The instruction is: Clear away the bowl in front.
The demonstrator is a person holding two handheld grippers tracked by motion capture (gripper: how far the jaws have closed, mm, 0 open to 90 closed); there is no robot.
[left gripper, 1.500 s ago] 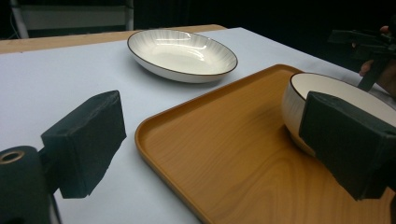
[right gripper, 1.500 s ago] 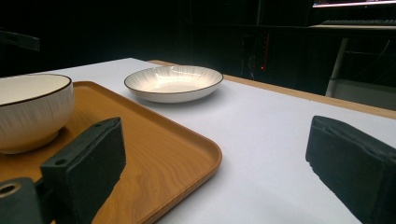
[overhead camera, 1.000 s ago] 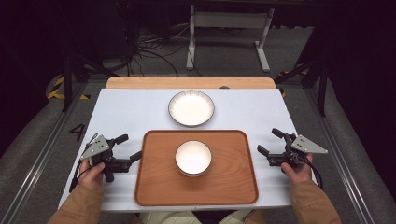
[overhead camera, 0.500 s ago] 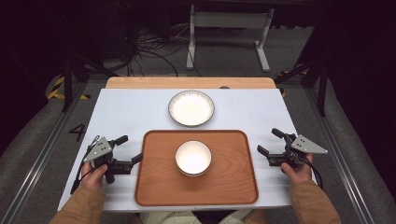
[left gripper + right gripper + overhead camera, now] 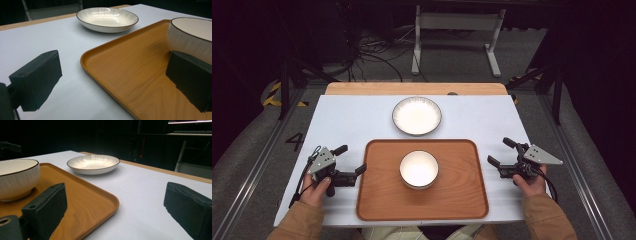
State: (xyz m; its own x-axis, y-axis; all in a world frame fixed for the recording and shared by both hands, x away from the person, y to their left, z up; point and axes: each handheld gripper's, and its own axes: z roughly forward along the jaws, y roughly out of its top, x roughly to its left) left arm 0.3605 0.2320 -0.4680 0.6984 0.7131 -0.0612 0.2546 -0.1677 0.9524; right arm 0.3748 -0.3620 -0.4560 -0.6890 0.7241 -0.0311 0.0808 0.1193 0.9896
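A wooden tray lies at the table's front centre with a white bowl standing on it. A white plate with a dark rim rests on the white tabletop behind the tray. My left gripper is open at the tray's left edge, one jaw over the rim. In the left gripper view the tray, the bowl and the plate lie ahead of the open gripper. My right gripper is open just right of the tray. The right gripper view shows the tray, bowl and plate beyond the open gripper.
The white tabletop has bare room left and right of the plate. A wooden strip runs along its far edge. Beyond it are a metal stand and cables on the floor.
My left gripper has slid a little toward the near edge and the tray's left rim. The right gripper has hardly moved.
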